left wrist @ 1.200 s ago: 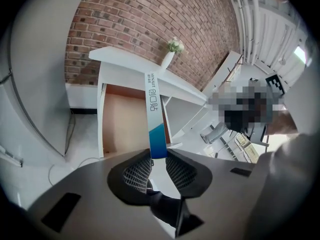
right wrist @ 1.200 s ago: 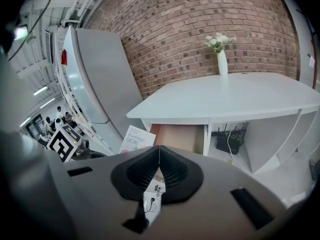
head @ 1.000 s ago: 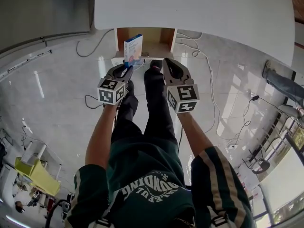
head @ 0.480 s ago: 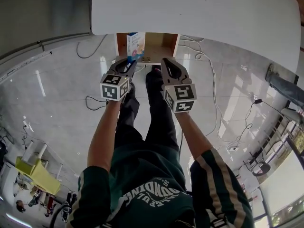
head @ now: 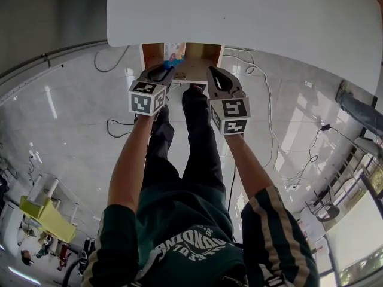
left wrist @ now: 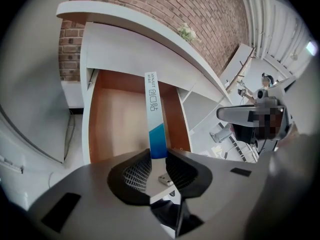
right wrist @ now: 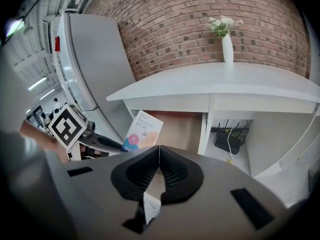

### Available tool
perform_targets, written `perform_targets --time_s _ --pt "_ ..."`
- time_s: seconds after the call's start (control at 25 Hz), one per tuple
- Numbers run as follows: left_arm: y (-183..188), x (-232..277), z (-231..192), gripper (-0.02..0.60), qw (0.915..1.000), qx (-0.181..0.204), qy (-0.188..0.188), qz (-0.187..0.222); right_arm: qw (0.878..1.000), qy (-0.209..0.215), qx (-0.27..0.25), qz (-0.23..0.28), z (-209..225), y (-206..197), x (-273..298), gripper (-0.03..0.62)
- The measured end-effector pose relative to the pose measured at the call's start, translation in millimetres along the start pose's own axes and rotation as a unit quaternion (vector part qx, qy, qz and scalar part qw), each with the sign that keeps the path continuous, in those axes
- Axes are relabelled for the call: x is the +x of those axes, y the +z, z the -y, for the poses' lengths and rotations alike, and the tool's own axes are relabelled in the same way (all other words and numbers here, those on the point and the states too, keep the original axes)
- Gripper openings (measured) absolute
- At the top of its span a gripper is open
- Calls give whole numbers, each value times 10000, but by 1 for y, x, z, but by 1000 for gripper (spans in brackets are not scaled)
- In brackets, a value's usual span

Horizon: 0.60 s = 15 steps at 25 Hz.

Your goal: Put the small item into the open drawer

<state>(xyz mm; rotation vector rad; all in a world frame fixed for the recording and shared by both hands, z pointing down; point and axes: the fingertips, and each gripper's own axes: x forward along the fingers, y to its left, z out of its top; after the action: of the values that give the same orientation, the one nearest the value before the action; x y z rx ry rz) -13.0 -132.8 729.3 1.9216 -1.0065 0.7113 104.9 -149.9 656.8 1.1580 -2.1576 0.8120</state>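
Note:
A thin white and blue box (head: 174, 54) stands upright, and my left gripper (head: 166, 72) is shut on its lower blue end. In the left gripper view the box (left wrist: 155, 115) shows edge-on between the pads (left wrist: 138, 170), over the brown inside of the open drawer (left wrist: 117, 124). The drawer (head: 200, 60) juts out from under the white desk top (head: 251, 17). My right gripper (head: 213, 72) is shut and empty, just right of the box, by the drawer's front edge. The right gripper (right wrist: 159, 152) view shows the box (right wrist: 144, 129) at its left.
A white vase with flowers (right wrist: 226, 43) stands on the desk. A black router (right wrist: 229, 140) and cables sit under the desk to the right of the drawer. Cables (head: 257, 76) trail over the glossy floor. A grey cabinet (right wrist: 95, 79) stands left of the desk.
Both grippers have moved forward toward the desk. The box now stands over the drawer, with its top under the desk edge.

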Motion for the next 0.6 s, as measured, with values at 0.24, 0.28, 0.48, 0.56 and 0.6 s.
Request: perform_targets --time_s 0.24,0.28,0.48,0.56,0.6 --pt "18 23 -2 100 9999 130 -45 -15 10000 51 -14 4 1 3 7 25" --pt "20 27 -3 100 9999 119 -44 -39 10000 59 -2 7 1 4 8 25" --pt "18 47 -6 100 9997 108 -19 -218 9999 110 0 -28 5 0 8 25" --pt "20 49 -6 100 9997 70 -7 -255 9999 109 2 -44 7 -1 8 25" --pt "22 50 -5 100 9997 47 -3 -259 9999 108 6 -48 7 -1 7 25"
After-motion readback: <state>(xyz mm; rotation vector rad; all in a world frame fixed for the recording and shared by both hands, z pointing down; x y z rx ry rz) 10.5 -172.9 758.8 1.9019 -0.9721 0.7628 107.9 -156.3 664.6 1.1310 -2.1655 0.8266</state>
